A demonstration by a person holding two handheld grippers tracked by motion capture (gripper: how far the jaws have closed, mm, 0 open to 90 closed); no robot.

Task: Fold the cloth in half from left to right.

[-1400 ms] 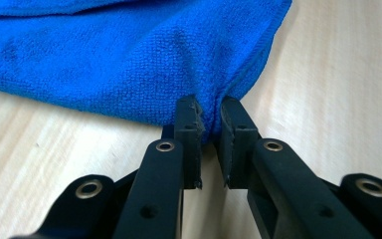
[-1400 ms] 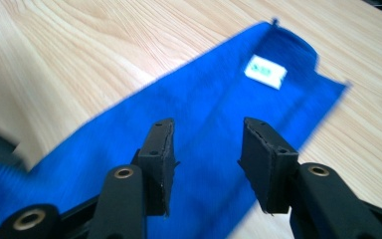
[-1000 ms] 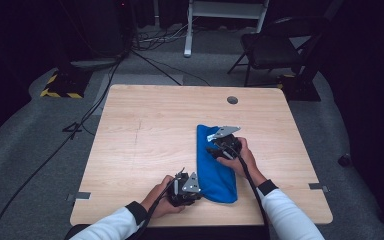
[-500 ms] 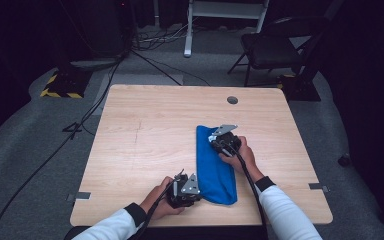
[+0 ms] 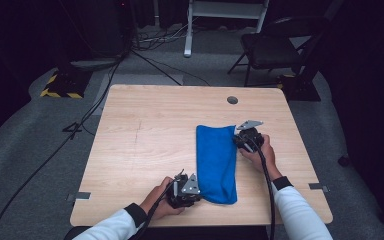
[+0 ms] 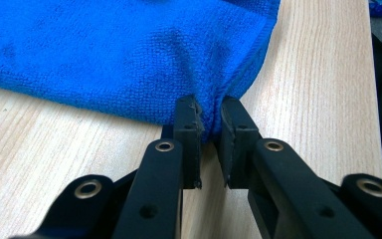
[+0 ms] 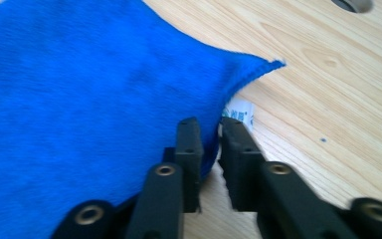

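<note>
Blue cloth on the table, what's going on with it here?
A person is working a folded blue cloth on a wooden table with hand-held tongs. The left tongs pinch the cloth's near corner; the right tongs are shut on its far edge beside a small white label. The cloth lies as a long narrow strip, apparently mid-fold.

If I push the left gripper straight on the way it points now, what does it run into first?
The blue cloth itself: the left gripper is already shut on a pinch of its edge, so going on would likely just bunch the cloth across the table. Beyond it, depth is unclear.
</note>
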